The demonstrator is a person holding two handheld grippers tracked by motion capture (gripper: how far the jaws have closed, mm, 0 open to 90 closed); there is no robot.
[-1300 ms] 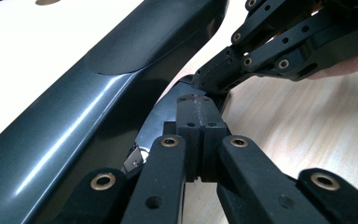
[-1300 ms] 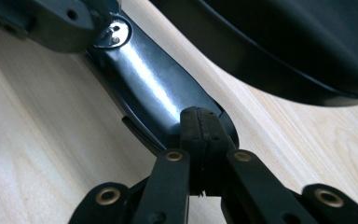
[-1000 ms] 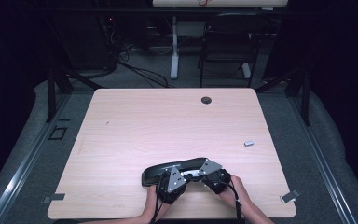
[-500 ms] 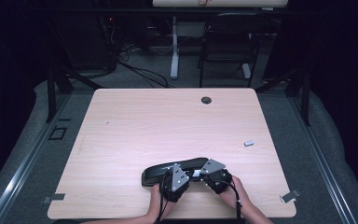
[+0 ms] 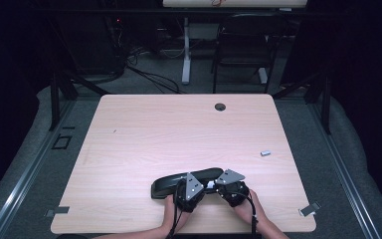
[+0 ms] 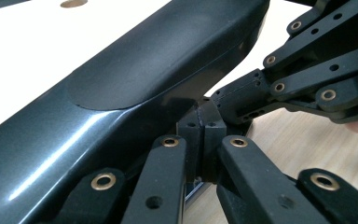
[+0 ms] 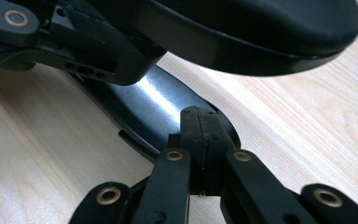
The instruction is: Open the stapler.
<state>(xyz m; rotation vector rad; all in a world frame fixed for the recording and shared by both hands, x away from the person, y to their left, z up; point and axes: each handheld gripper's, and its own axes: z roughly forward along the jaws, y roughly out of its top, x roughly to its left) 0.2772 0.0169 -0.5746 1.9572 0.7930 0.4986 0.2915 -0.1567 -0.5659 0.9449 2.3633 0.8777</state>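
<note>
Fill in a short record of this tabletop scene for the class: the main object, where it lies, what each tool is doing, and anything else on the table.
main object: long dark grey case, glossy shell with a matte top
place: near edge of the wooden table, lying flat
left tool: jaws together, tips at the case's near side; whether they pinch a part of it cannot be told
right tool: jaws together, tips against a shiny dark part of the case
other items: small grey piece toward the right edge; round hole at the far edge
</note>
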